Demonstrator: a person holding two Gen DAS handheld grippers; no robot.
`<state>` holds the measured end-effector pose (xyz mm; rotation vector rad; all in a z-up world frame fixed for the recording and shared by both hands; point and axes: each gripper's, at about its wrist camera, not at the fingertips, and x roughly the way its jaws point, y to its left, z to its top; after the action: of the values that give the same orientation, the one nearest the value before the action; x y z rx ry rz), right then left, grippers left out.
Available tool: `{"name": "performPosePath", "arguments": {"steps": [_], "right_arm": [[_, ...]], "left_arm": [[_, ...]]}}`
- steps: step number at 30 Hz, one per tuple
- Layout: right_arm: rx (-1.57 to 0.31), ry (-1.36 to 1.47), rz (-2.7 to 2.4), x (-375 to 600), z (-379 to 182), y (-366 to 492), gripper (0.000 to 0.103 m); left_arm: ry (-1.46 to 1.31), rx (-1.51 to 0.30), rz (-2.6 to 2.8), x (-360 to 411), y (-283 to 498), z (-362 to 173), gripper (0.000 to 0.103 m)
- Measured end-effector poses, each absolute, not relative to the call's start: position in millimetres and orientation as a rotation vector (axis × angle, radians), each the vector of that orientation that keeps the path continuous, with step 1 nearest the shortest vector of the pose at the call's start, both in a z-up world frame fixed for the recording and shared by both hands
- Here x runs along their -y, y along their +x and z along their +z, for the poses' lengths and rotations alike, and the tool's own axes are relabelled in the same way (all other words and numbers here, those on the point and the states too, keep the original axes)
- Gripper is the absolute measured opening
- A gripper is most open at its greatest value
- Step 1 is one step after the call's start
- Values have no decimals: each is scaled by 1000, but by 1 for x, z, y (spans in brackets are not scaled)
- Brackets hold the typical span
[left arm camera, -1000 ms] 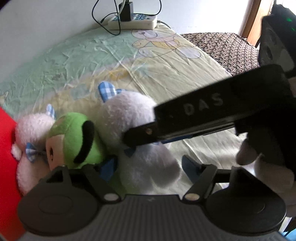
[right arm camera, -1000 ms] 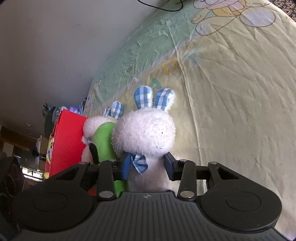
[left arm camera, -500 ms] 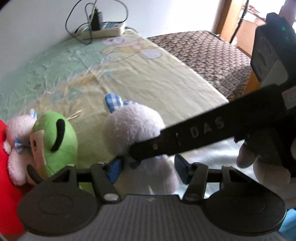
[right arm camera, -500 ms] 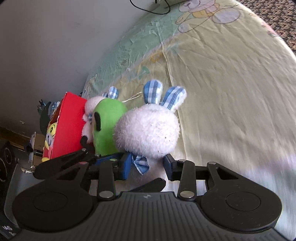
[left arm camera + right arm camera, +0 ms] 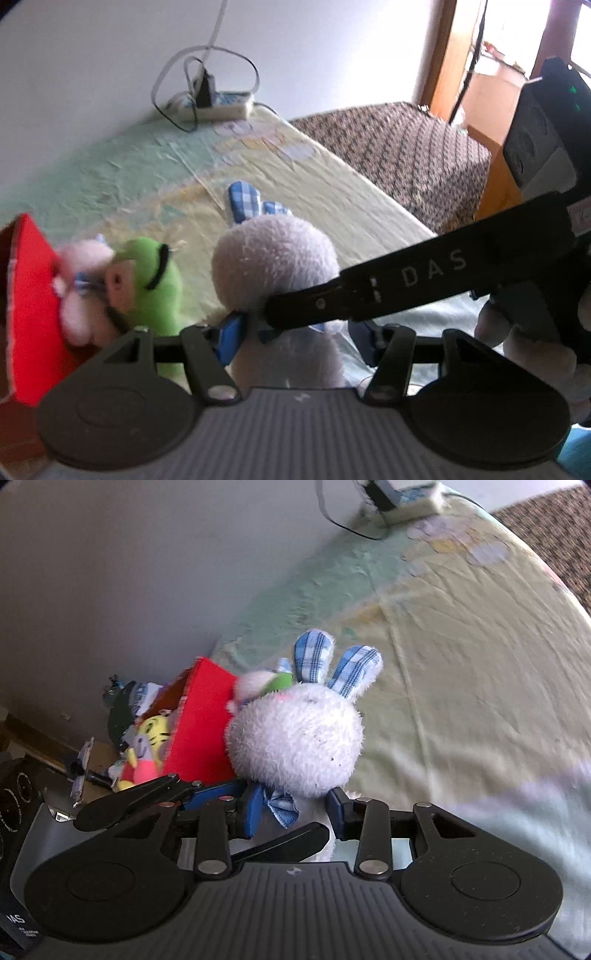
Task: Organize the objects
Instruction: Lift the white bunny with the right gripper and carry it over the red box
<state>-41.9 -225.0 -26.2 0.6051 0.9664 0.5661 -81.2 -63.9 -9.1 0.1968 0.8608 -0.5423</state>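
Pale cartoon-print bedsheet (image 5: pixel 332 192), power strip (image 5: pixel 218 105) by white wall (image 5: pixel 92 66)

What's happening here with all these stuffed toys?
A person is tidying plush toys on a bed, a hand-held gripper in each hand. Both the left hand-held gripper and the right hand-held gripper are clamped on the white bunny with blue checked ears. A green plush and a pink one lean against a red box of toys.
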Motion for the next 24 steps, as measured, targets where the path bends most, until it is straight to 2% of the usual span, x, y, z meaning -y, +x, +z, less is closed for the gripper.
{"name": "performPosePath", "arguments": {"steps": [14,24], "right_arm": [[-801,503,679,128,38,-36,40],[-768,397,723,38,51,-14,40]], "left_arm": [[166,-667,-461,-33,-97,60,59],[146,-623,-384,-114,-79,72,59]]}}
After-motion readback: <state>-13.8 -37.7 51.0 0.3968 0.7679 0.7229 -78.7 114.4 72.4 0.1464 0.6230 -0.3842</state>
